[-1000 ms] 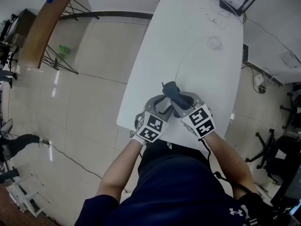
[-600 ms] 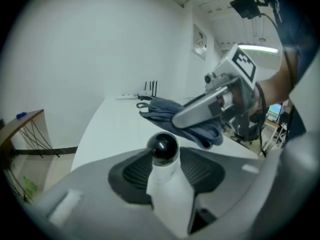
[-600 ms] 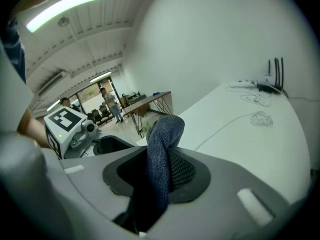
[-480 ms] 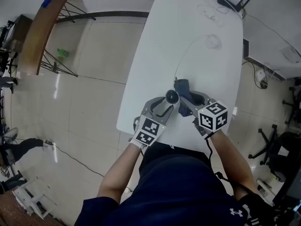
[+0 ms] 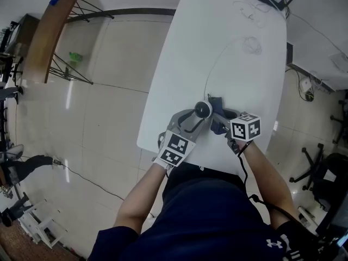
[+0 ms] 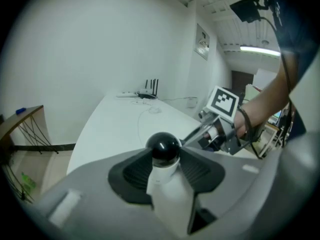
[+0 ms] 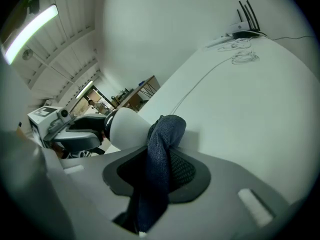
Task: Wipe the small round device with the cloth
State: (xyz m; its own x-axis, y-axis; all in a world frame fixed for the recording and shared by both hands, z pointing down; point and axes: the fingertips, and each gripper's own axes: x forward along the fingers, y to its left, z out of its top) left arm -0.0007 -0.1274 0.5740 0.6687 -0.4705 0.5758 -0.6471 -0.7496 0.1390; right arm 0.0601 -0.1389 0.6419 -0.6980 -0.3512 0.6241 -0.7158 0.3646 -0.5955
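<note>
The left gripper [image 6: 164, 176] has its jaws closed on the white body of the small round device [image 6: 162, 156], and the device's black ball-shaped top stands clear above them. The device is over the tabletop [image 5: 239, 75], close to the edge nearest the person. The right gripper [image 7: 155, 174] has its jaws clamped on a dark blue cloth [image 7: 162, 144], whose bunched end rests against the device's white side. A router [image 7: 244, 34] sits at the far end.
</note>
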